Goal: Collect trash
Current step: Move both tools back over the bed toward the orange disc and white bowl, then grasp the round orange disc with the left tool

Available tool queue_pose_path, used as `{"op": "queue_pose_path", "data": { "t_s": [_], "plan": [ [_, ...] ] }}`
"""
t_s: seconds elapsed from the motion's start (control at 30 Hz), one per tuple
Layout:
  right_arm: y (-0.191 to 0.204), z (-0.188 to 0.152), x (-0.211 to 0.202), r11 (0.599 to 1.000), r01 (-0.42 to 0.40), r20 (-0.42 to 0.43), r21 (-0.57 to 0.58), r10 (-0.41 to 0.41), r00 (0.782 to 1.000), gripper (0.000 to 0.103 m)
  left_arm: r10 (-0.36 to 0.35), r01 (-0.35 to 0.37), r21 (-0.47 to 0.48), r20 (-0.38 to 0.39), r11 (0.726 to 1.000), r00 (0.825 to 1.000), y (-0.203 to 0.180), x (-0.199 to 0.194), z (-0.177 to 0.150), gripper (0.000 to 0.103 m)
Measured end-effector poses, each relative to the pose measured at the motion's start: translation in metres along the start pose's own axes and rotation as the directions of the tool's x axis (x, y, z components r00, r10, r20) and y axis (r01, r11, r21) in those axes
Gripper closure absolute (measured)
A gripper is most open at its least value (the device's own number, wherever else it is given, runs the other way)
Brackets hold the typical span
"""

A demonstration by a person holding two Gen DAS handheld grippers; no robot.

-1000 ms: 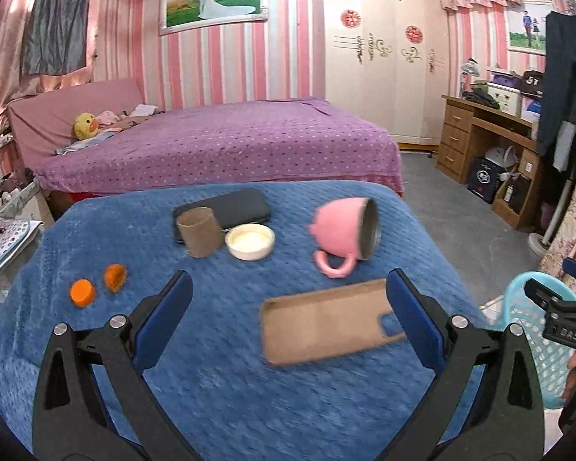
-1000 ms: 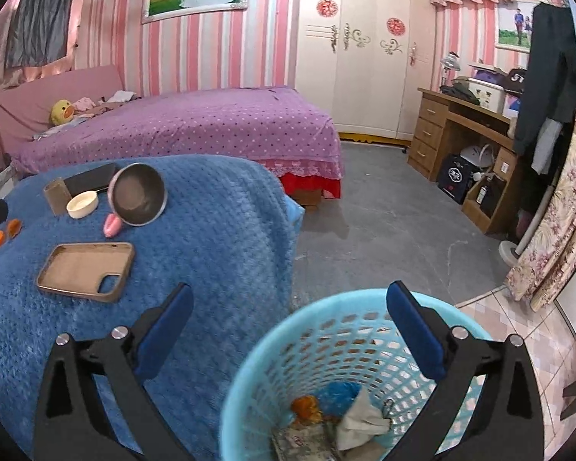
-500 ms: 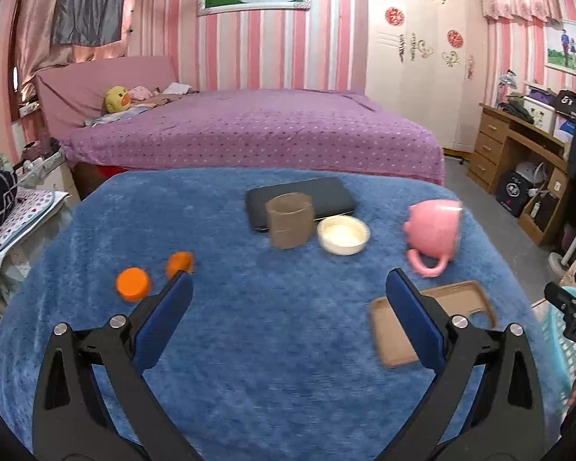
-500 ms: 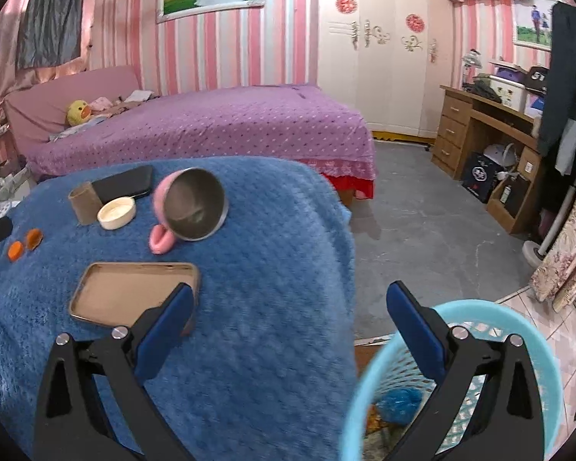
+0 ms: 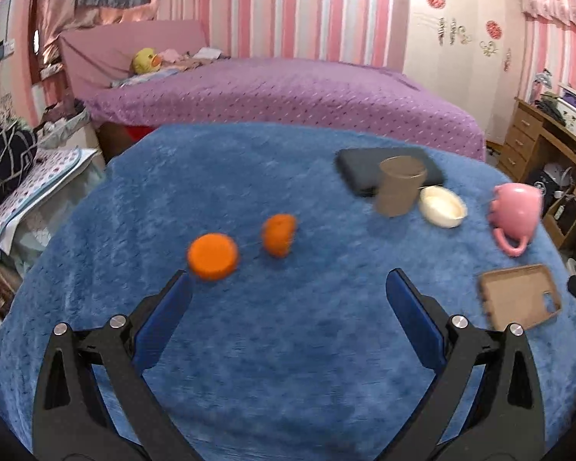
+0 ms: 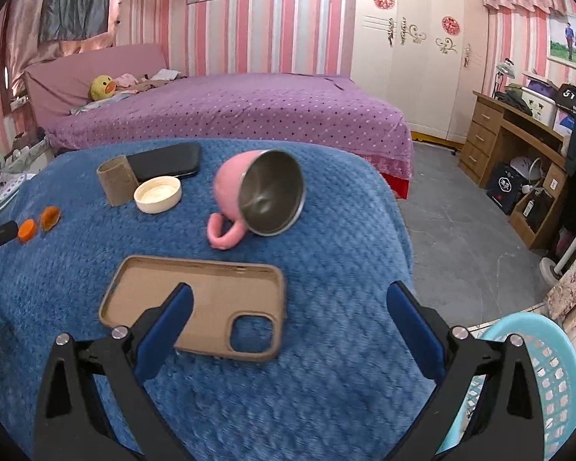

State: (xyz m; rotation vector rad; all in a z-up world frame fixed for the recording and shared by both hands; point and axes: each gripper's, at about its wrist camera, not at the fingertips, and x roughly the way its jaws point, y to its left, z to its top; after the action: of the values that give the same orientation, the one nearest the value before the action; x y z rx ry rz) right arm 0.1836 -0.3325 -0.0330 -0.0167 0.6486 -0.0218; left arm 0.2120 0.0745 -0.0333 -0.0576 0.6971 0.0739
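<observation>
the left gripper is spread wide, empty, at lower centre, near two round orange caps. the right gripper, also spread and empty, frames a flat tan phone case.

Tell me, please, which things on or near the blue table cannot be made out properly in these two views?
- Laundry basket: right wrist view, contents hidden by the right gripper and the frame edge.
- Orange pieces: left wrist view, motion blur hides what they are.
- Black phone: partly behind the cardboard tube.

Left wrist view looks forward, slightly down, low and close over the blue blanket-covered surface, toward the purple bed. Right wrist view faces likewise from nearer the right edge. Both share the tipped pink metal-lined mug.
</observation>
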Motion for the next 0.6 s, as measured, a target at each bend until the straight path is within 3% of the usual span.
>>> {"op": "queue_pose_path", "data": {
  "t_s": [0.23,0.37,0.5,0.6],
  "plan": [
    [0.019,0.002,0.01,1.0,-0.014,0.006,0.024,0.014,1.0,0.005,0.005,-0.013,-0.085,-0.092,0.996,0.996,0.045,0.03,-0.001,0.006],
    [0.033,0.002,0.016,1.0,-0.007,0.002,0.008,0.007,1.0,0.005,0.07,-0.073,-0.037,-0.077,0.997,0.995,0.045,0.039,0.004,0.007],
    [0.043,0.002,0.024,1.0,-0.03,-0.022,0.0,0.03,0.999,0.005,0.079,-0.082,-0.027,-0.094,0.996,0.992,0.05,0.054,0.011,0.025],
    [0.049,0.003,0.028,0.999,-0.033,-0.03,-0.014,0.032,0.999,0.005,0.064,-0.071,-0.056,-0.119,0.996,0.991,0.057,0.066,0.014,0.03]
  ]
}}
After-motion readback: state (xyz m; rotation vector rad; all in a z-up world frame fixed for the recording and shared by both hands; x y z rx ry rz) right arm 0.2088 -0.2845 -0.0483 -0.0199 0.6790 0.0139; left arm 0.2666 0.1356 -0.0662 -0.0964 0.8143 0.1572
